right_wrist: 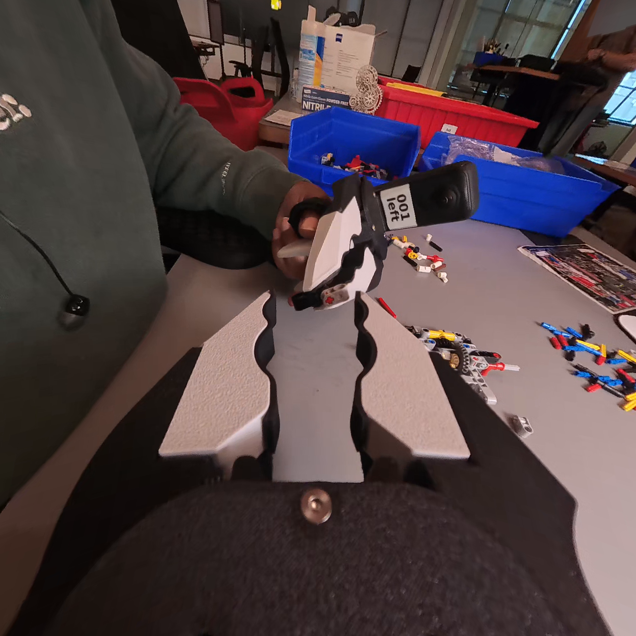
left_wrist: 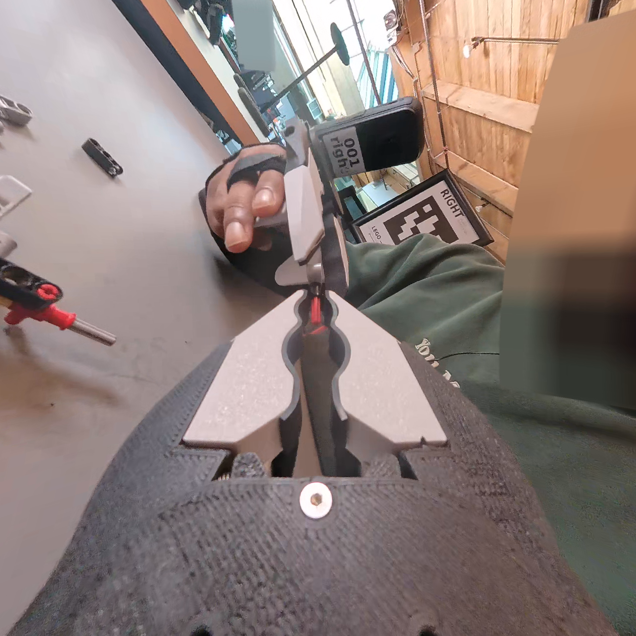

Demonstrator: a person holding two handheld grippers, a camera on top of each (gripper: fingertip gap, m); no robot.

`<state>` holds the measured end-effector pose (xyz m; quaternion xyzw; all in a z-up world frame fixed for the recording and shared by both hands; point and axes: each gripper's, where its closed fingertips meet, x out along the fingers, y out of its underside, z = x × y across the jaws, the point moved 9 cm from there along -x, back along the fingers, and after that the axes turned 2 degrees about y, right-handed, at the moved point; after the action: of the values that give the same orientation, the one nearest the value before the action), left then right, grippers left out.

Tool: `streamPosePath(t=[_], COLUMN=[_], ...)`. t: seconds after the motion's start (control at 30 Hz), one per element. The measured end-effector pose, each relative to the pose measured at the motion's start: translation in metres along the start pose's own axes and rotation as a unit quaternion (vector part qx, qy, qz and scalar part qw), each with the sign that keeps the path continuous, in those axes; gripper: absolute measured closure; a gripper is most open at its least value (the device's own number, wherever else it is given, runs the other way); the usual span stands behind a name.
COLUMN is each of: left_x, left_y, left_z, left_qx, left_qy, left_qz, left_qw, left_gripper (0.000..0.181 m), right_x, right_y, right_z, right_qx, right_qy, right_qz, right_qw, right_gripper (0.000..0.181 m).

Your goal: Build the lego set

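The left gripper point(right_wrist: 323, 299) is clenched on a small lego piece point(right_wrist: 330, 298): a grey and black beam with a red axle end showing in one hole. It is held in the air above the table point(right_wrist: 316, 371), just beyond the tips of the right gripper point(right_wrist: 315, 299). The right gripper is released, and nothing is between its fingers; its gap points at the piece. In the left wrist view, only a red part point(left_wrist: 315, 311) shows between the closed fingers.

I judge the piece to be light, stiff and smooth plastic. It can turn or slip if it is pinched on a corner, so it is better to take it on its flat sides, away from the red axle.

The bigger model point(right_wrist: 457, 358) lies on the table at about 3 o'clock from the right gripper, with loose pins point(right_wrist: 592, 358) further at 3 o'clock. A thin red axle point(right_wrist: 387, 307) lies just beside the right finger.
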<state>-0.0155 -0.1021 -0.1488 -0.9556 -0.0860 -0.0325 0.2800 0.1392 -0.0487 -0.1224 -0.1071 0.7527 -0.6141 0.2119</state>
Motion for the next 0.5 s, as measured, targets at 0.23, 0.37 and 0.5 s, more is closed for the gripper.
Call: streamPosePath(t=[0.23, 0.37, 0.5], left_x=[0.003, -0.006, -0.011], left_y=[0.001, -0.005, -0.006], left_z=[0.003, 0.0, -0.001], left_qx=[-0.01, 0.035, 0.112], left_qy=[-0.002, -0.042, -0.125], left_qz=[-0.002, -0.014, 0.008], left_qw=[1.0, 0.998, 0.986], left_gripper=[0.176, 0.176, 0.172], right_x=[0.001, -0.006, -0.01], right_y=[0.002, 0.002, 0.007], right_z=[0.0, -0.008, -0.014], right_qx=[0.006, 0.033, 0.051], right_qy=[0.007, 0.021, 0.032], right_qz=[0.014, 0.004, 0.02], right_qw=[1.0, 0.999, 0.998], right_gripper=[0.148, 0.149, 0.149])
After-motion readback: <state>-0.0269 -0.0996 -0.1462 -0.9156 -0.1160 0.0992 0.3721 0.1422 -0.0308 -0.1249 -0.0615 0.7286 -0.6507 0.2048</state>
